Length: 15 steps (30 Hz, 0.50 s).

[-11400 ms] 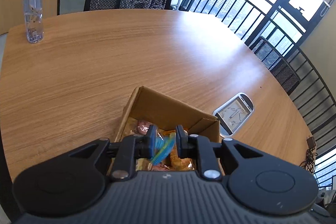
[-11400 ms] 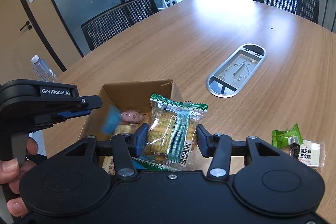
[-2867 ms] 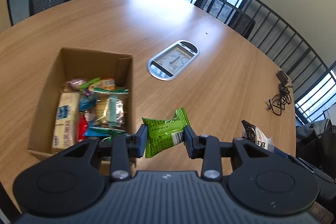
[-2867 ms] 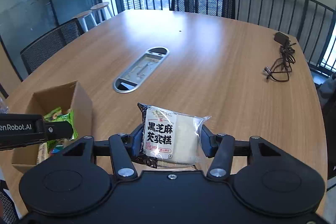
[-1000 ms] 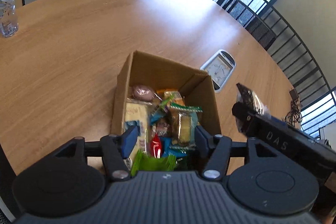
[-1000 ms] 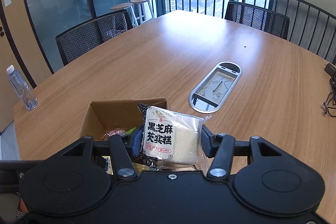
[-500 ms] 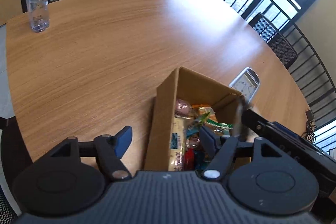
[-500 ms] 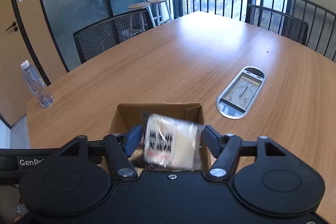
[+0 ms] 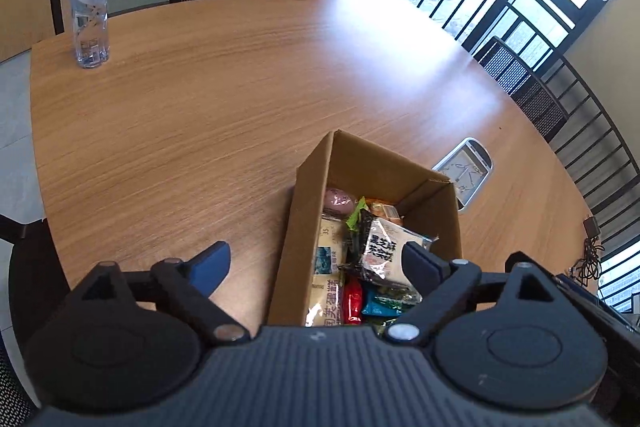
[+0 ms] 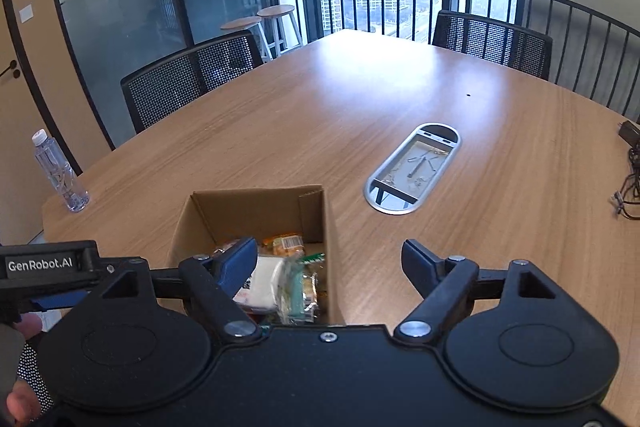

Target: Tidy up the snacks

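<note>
An open cardboard box (image 9: 308, 211) sits on the wooden table and holds several snack packets. The white sesame cake packet (image 9: 386, 247) lies on top of them, and it also shows in the right wrist view (image 10: 262, 285). My left gripper (image 9: 316, 263) is open and empty, its fingers straddling the box's near left wall. My right gripper (image 10: 330, 265) is open and empty above the box's (image 10: 256, 205) near right corner. The left gripper's body (image 10: 48, 267) shows at the left edge of the right wrist view.
A water bottle (image 9: 89, 11) stands at the table's far left corner. A silver cable hatch (image 10: 414, 173) is set into the table right of the box. A black cable and adapter (image 10: 630, 171) lie at the right edge. Mesh chairs (image 10: 192, 79) surround the table.
My right gripper has opened and let the sesame cake packet drop into the box. My left gripper, opened a second ago over the green packet, has shifted left of the box.
</note>
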Tool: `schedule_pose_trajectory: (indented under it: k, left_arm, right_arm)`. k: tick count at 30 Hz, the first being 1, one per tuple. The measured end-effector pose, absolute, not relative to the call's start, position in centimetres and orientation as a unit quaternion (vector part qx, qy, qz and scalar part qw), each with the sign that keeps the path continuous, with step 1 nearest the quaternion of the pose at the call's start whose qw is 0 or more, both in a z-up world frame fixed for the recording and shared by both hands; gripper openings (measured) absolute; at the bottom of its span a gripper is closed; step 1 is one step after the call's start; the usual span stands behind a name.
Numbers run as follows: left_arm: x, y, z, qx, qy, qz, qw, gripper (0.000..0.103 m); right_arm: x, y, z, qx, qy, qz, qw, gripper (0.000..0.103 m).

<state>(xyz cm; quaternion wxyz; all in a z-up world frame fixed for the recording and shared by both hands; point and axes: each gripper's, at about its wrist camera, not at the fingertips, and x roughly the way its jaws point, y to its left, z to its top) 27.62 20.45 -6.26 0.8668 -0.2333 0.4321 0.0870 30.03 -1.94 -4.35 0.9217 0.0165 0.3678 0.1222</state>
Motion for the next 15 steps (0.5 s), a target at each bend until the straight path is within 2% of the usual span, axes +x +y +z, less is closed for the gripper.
schedule_pose_trajectory:
  k: [7,15]
  left_arm:
    - [25.8,18.4,-4.8,-0.222,0.414,0.081,0.879,0.103]
    - [23.4,16.0,-2.9,-0.202,0.386,0.085,0.896,0.103]
  right_arm:
    - [28.0,-5.0,-3.4,0.037,0.359,0.129,0.924,0.085]
    - [25.7,-8.1,-2.5,0.051,0.346,0.133,0.927,0.096]
